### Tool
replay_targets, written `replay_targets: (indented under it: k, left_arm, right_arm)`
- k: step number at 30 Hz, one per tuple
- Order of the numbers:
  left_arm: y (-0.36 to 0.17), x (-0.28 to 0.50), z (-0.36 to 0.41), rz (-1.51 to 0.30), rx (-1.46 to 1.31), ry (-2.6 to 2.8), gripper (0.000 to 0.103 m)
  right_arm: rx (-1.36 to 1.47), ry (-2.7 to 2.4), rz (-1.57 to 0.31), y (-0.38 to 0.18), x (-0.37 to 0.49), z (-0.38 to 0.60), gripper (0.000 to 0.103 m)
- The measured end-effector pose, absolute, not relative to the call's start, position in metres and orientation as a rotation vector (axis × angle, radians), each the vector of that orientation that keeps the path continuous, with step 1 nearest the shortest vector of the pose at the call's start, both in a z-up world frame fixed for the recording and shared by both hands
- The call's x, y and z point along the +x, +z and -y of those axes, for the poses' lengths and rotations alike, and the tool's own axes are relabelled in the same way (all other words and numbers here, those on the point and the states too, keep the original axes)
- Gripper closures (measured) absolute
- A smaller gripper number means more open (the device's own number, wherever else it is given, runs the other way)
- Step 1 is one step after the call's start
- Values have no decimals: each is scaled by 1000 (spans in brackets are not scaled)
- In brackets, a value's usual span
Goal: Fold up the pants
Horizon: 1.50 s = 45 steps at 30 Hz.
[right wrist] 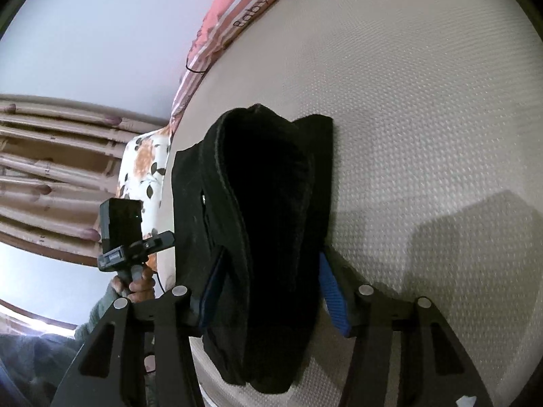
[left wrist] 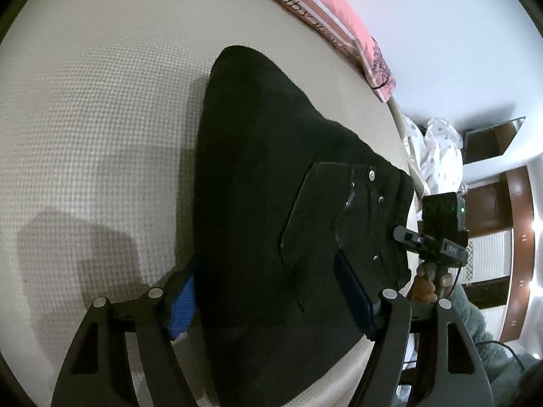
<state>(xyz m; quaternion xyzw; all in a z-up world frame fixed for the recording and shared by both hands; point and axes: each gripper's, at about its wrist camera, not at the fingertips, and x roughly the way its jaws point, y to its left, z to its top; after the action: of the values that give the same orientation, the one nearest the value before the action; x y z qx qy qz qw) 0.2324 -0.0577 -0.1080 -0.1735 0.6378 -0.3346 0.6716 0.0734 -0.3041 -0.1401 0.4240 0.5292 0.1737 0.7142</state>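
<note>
Item: one pair of black pants [left wrist: 271, 176], lying on the cream, dimpled mattress [left wrist: 101, 108] in a bundle already doubled over, its waistband end with metal button [left wrist: 372, 175] and rivets toward the right in my left-hand view and a rounded fold at the far end. Condition, as I judged it: thick, soft cloth, limp, moderately heavy for clothing, not slippery and not fragile; it would sag and slump wherever unsupported, and the stacked layers could slide apart if only the top one were caught. My left claw [left wrist: 268, 288] stood spread, its blue pads either side of the near part of the bundle; the left pad looked to sit at the cloth's edge, the right pad over the fabric, and I could not tell that either pressed. My right claw [right wrist: 271, 291] straddled the near end of the thick roll, pads close on both flanks; whether they squeezed it I could not tell. Best hold, in my estimate: all layers together at the near edge, close to the stiffer waistband seams, one claw toward each corner. Also present: a pink striped pillow [left wrist: 339, 10] at the far edge of the mattress, and a hand [right wrist: 135, 285] on the other grip.
</note>
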Motion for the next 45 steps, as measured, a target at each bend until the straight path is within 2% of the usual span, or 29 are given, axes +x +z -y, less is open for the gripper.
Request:
replay_targets:
  k: [9, 12, 16, 19, 24, 27, 33, 45]
  left_arm:
    - [-104, 226, 65, -1378, -328, -738, 29]
    - [-97, 213, 78, -1324, -213, -689, 29]
    - [-94, 194, 100, -1223, 1, -627, 30]
    - [-92, 188, 103, -1197, 43, -578, 37]
    - [-86, 191, 94, -1195, 18, -519, 65]
    - [-81, 186, 100, -1170, 69, -501, 74]
    - [-76, 184, 104, -1165, 99, -480, 83]
    - [-53, 186, 81, -1115, 106, -458, 87]
  right_arm:
    - [951, 400, -1143, -145, 80, 300, 64]
    - [939, 363, -1124, -143, 79, 296, 68]
    - [950, 318, -1097, -142, 73, 294, 68]
    - [931, 295, -1089, -138, 72, 290, 68]
    - [917, 257, -1077, -129, 76, 280, 73]
    - [876, 227, -1074, -120, 78, 273, 76]
    - [857, 198, -1061, -104, 81, 263, 79]
    - [830, 266, -1047, -82, 104, 229, 80]
